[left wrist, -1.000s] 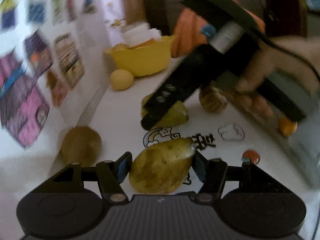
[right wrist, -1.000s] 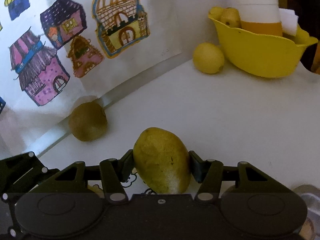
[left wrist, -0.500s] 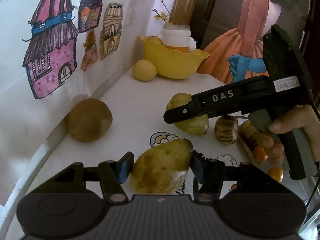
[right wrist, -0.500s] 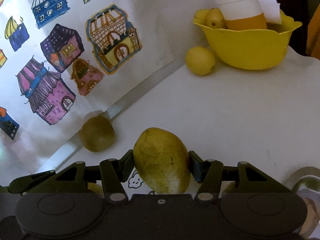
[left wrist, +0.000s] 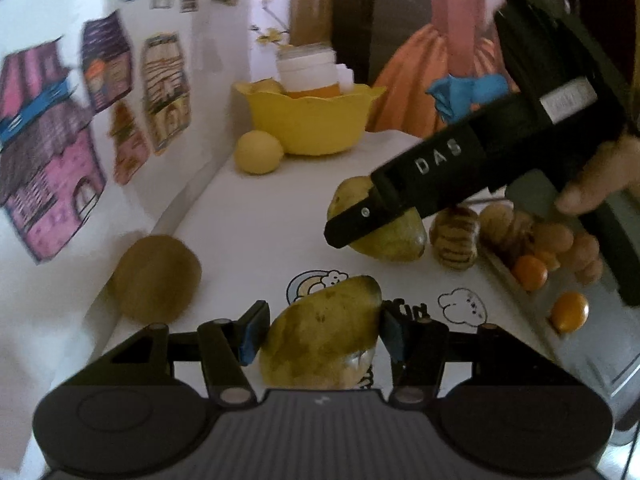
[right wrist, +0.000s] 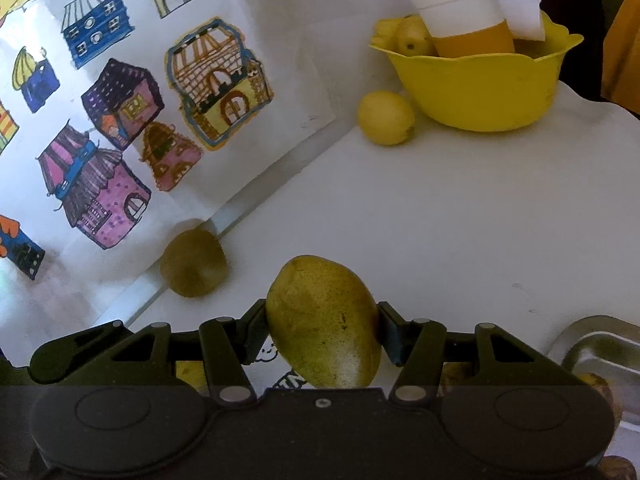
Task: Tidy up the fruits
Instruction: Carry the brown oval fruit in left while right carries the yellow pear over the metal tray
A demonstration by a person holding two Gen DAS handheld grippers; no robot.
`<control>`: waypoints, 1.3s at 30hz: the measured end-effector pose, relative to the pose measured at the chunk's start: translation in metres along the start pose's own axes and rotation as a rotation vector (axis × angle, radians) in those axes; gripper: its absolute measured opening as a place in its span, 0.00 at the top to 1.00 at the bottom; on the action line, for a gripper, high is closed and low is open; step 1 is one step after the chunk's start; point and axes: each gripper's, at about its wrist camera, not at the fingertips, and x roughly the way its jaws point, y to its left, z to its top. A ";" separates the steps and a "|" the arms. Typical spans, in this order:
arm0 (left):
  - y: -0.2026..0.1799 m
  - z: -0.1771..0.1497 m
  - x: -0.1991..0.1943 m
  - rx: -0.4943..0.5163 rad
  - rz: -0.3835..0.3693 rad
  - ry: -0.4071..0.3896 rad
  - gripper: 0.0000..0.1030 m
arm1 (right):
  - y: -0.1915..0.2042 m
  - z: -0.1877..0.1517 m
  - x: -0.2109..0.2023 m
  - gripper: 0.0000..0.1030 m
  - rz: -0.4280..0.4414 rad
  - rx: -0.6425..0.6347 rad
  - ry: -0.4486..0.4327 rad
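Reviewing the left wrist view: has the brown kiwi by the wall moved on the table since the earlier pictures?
Cannot tell for sure, but probably not. The brown kiwi lies against the wall's foot, short of the round yellow lemon, as before; only the camera swung.

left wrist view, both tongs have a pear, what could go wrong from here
The left tongs have just been closing on the spotted pear; its rounded skin could slip out on lifting. The right tongs, holding the green pear, hang close ahead, so a forward lift may knock them together.

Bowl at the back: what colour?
The bowl is plain yellow; clearest in the right wrist view.
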 end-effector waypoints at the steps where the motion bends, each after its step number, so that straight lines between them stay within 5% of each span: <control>1: -0.002 0.001 0.002 0.022 0.005 0.003 0.39 | -0.001 0.000 0.000 0.43 -0.001 0.003 -0.001; 6: -0.011 0.001 0.020 0.093 0.005 0.074 0.40 | -0.006 0.001 0.001 0.43 -0.004 0.013 -0.004; 8: -0.009 -0.001 0.019 0.064 -0.014 0.060 0.47 | -0.007 0.002 0.001 0.43 -0.001 0.020 -0.004; 30: -0.001 -0.002 0.009 -0.034 -0.013 0.005 0.46 | -0.007 -0.003 -0.010 0.43 0.013 0.036 -0.003; 39: -0.013 0.001 -0.014 -0.069 -0.025 -0.027 0.46 | -0.004 -0.010 -0.048 0.43 0.056 0.081 -0.051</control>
